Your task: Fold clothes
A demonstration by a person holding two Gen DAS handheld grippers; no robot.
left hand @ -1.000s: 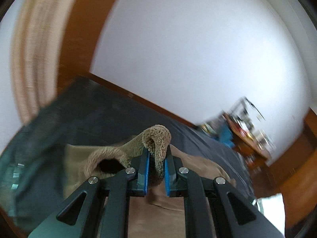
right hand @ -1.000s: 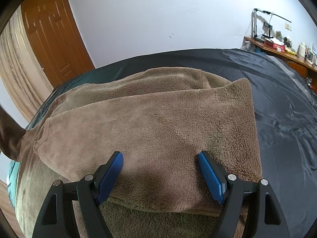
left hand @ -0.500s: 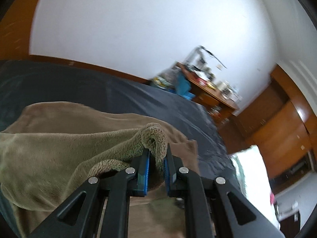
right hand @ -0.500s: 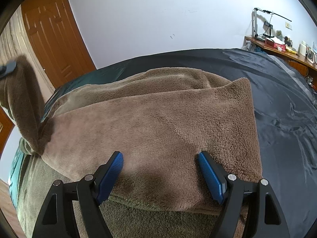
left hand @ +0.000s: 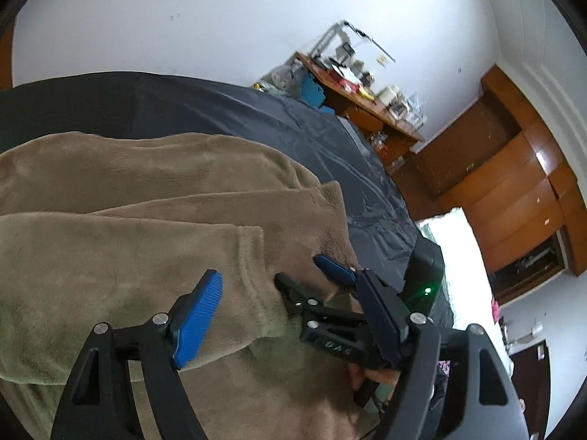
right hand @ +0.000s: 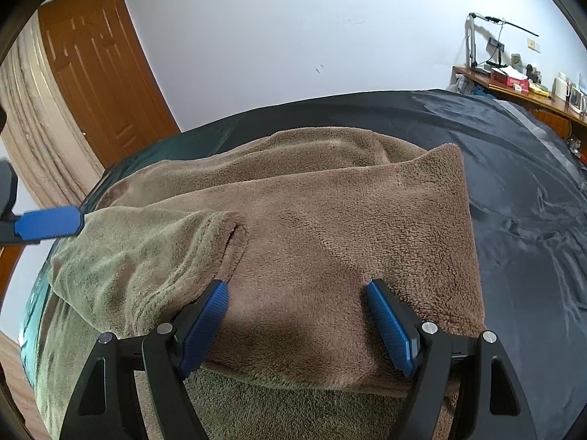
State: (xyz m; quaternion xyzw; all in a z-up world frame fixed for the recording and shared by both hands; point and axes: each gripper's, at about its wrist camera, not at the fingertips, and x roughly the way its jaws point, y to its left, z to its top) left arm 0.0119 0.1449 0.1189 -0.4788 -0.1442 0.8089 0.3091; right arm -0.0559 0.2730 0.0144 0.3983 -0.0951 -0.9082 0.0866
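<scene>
Right wrist view — fleece garment (right hand: 330, 242) lies folded, long axis left-right.

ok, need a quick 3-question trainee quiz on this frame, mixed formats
1. True or false: the right gripper is clamped on the fleece garment.
2. What does the garment lie on? A) a wooden desk B) a dark bedsheet C) bare floor
3. Short answer: which part of the garment lies folded across its body, on the left in the right wrist view?

Key:
1. False. Its jaws stand apart over the garment's near edge, pinching nothing.
2. B
3. The sleeve, cuff end toward the middle.
</scene>
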